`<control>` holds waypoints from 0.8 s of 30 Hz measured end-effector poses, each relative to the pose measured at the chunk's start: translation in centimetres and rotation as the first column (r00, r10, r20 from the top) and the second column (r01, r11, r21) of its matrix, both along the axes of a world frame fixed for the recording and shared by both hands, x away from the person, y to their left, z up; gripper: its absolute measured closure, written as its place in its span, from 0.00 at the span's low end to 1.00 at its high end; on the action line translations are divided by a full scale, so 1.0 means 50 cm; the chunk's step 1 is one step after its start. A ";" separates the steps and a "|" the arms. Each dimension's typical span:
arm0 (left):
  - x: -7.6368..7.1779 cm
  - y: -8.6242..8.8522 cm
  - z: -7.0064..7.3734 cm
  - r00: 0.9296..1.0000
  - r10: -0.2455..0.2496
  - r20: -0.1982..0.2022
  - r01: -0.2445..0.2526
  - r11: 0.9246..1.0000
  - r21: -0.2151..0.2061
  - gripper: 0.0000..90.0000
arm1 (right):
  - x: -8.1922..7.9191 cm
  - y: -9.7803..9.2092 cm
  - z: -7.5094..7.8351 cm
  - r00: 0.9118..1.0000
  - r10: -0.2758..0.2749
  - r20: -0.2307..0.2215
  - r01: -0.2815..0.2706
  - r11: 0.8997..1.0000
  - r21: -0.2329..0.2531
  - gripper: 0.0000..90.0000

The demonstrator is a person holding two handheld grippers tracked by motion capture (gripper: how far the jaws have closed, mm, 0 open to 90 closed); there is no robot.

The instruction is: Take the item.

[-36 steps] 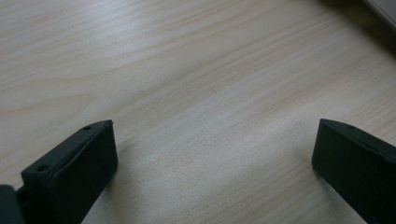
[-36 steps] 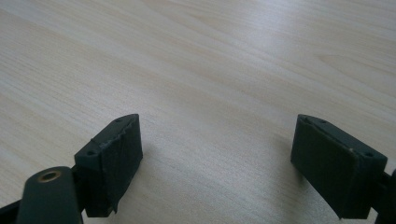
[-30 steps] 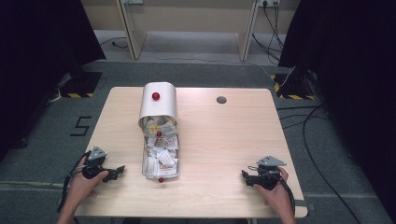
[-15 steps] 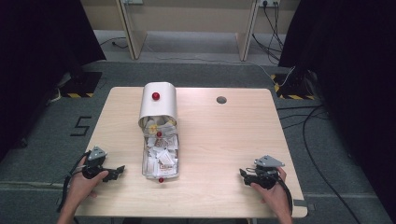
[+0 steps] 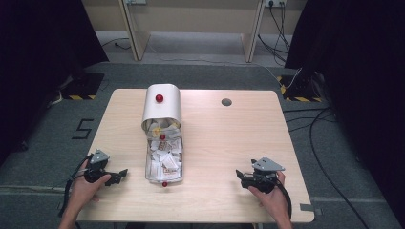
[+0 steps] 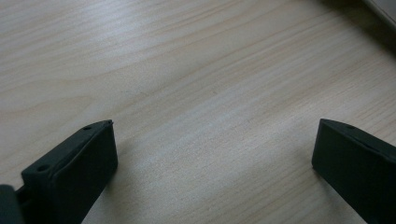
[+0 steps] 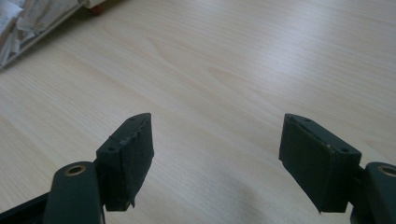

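Tabletop (image 5: 224,143): tray (image 5: 164,164) lies between left gripper (image 5: 119,174) and right gripper (image 5: 240,175).

One wooden table (image 5: 215,143) fills the middle of the high view. On it, left of centre, lies one metal container (image 5: 162,107) with one pulled-out tray (image 5: 149,164) of paper slips, too many and too jumbled to count. Three small red knobs (image 5: 159,98) show along it. One dark round hole (image 5: 226,101) sits at the table's upper right. Two grippers rest near the bottom edge: the left gripper (image 5: 122,172) and the right gripper (image 5: 239,177).
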State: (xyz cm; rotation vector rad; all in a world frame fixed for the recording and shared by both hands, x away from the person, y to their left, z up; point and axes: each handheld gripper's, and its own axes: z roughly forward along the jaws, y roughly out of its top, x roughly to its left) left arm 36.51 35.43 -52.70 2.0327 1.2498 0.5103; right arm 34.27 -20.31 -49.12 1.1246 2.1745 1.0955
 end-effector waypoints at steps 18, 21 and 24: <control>0.000 0.000 0.000 1.000 0.001 -0.001 -0.001 1.000 0.001 0.00 | 0.013 0.099 0.054 0.991 0.117 0.064 -0.119 0.993 0.014 0.32; 0.000 0.000 0.000 1.000 0.000 0.000 0.000 1.000 -0.001 0.00 | 0.015 0.110 0.056 0.990 0.126 0.062 -0.128 0.992 0.016 0.32; 0.001 0.000 0.000 1.000 0.000 -0.002 0.000 1.000 0.000 0.00 | 0.021 0.143 0.064 0.984 0.163 0.070 -0.164 0.986 0.014 0.32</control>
